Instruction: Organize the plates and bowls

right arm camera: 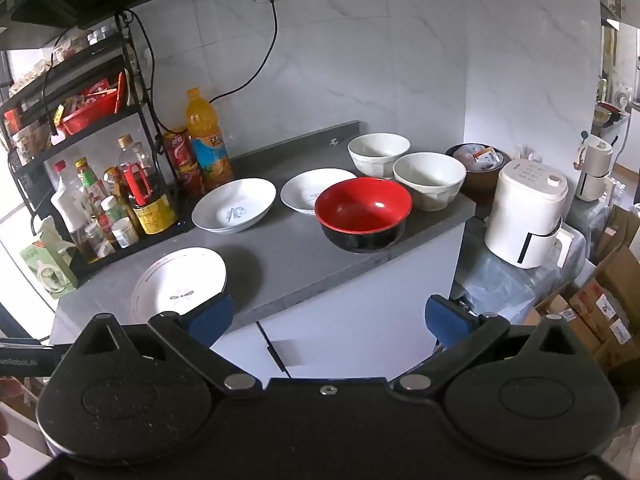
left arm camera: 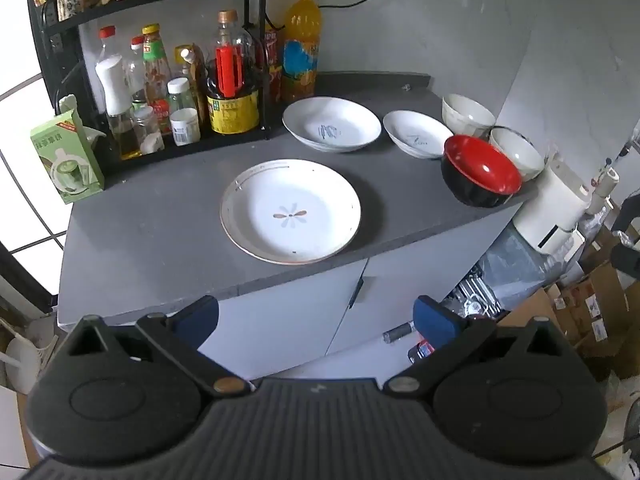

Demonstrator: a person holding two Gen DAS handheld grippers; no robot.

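On the grey counter (left arm camera: pixel 160 232) lie three white plates: a large flower-patterned plate (left arm camera: pixel 290 211) (right arm camera: pixel 180 284) near the front edge, a deep plate (left arm camera: pixel 331 123) (right arm camera: pixel 234 205) behind it, and a smaller plate (left arm camera: pixel 416 133) (right arm camera: pixel 308 192) to its right. A red-and-black bowl (left arm camera: pixel 480 170) (right arm camera: pixel 363 213) sits at the right front, with two white bowls (left arm camera: pixel 466 114) (left arm camera: pixel 516 152) (right arm camera: pixel 378 152) (right arm camera: pixel 429 179) behind it. My left gripper (left arm camera: pixel 316 320) hangs open before the counter's front edge, holding nothing. My right gripper (right arm camera: pixel 328 314) is open too, below the counter edge.
A black rack (left arm camera: pixel 256 40) with several bottles and jars fills the counter's left back. An orange drink bottle (left arm camera: pixel 301 46) (right arm camera: pixel 206 140) stands by the wall. A green carton (left arm camera: pixel 68 156) sits at the left edge. A white appliance (right arm camera: pixel 528 216) and cardboard boxes (right arm camera: pixel 600 304) stand right of the cabinet.
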